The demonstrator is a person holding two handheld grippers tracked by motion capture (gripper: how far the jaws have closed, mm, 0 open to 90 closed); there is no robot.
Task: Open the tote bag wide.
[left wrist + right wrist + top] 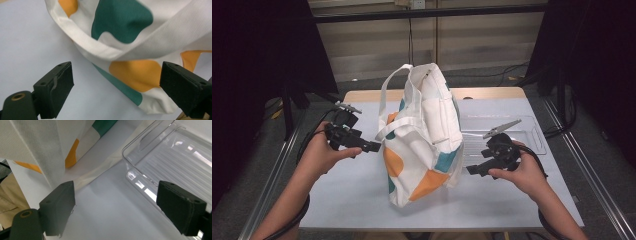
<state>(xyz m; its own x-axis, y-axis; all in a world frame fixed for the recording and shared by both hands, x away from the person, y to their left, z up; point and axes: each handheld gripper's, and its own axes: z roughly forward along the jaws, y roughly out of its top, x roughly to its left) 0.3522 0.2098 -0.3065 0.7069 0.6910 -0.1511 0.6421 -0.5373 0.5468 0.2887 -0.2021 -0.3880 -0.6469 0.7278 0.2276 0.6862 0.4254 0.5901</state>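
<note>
A white cloth tote bag (424, 135) with orange and teal patches stands in the middle of the table, its straps hanging at the left and top. My left gripper (371, 146) is open just left of the bag, its tips almost at the fabric; in the left gripper view the bag (130, 45) and a folded strap (87, 42) lie ahead of the wide-apart jaws. My right gripper (474, 169) is open at the bag's right side, with nothing between its jaws. The bag's edge (42, 147) hangs beside its left jaw.
A clear plastic tray (532, 131) sits on the table behind the right gripper, and its corner (155, 160) is close to that gripper's right jaw. The white table top (347, 195) ends in metal rails at both sides. Dark curtains and cables stand beyond the table.
</note>
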